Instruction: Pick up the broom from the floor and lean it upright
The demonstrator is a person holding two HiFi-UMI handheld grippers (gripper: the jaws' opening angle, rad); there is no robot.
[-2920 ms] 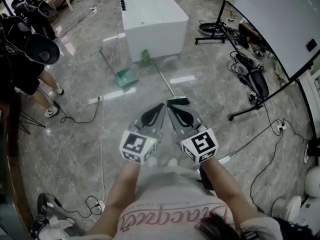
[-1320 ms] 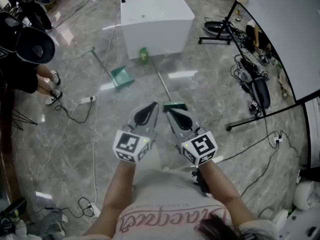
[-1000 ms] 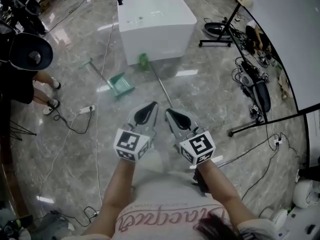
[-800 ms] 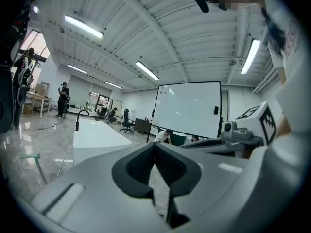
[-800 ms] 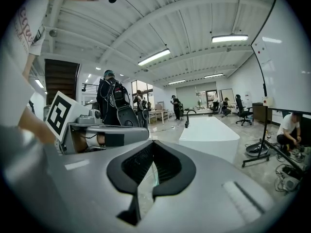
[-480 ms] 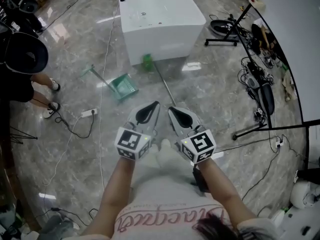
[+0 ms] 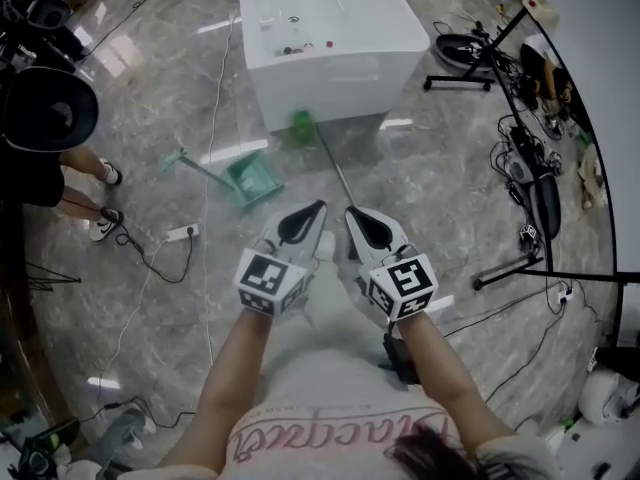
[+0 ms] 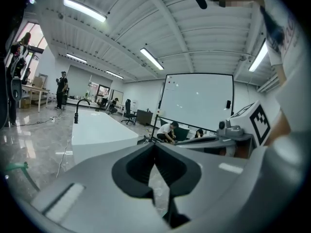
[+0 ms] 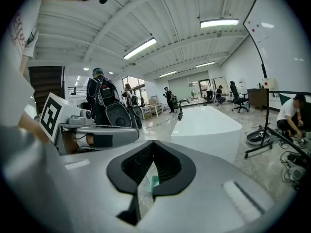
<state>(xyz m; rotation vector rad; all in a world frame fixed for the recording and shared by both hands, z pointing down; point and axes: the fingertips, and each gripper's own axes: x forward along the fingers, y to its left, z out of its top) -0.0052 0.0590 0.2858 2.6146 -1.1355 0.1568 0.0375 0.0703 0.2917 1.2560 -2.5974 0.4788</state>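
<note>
The broom lies on the grey marble floor. Its thin handle [image 7: 335,168] runs from a green end [image 7: 303,124] by the white block down to my right gripper, which hides the broom head. Both grippers are held side by side above the floor, apart from the broom. My left gripper [image 7: 319,206] is shut and empty, as is my right gripper [image 7: 349,211]. In the right gripper view, a green bit of the broom [image 9: 153,181] shows through the gap behind the shut jaw tips [image 9: 153,143]. The left gripper view shows shut tips [image 8: 155,145] too.
A white block-shaped counter [image 7: 330,38] stands just beyond the broom. A green dustpan [image 7: 250,178] lies to the left. A person in black [image 7: 45,118] stands at the far left. Cables, a power strip [image 7: 180,233] and black stands [image 7: 510,268] lie around.
The view has moved forward toward the white block. Both grippers advanced with it, and the right one now covers the broom head, which showed ahead of them before. Both stayed shut.
</note>
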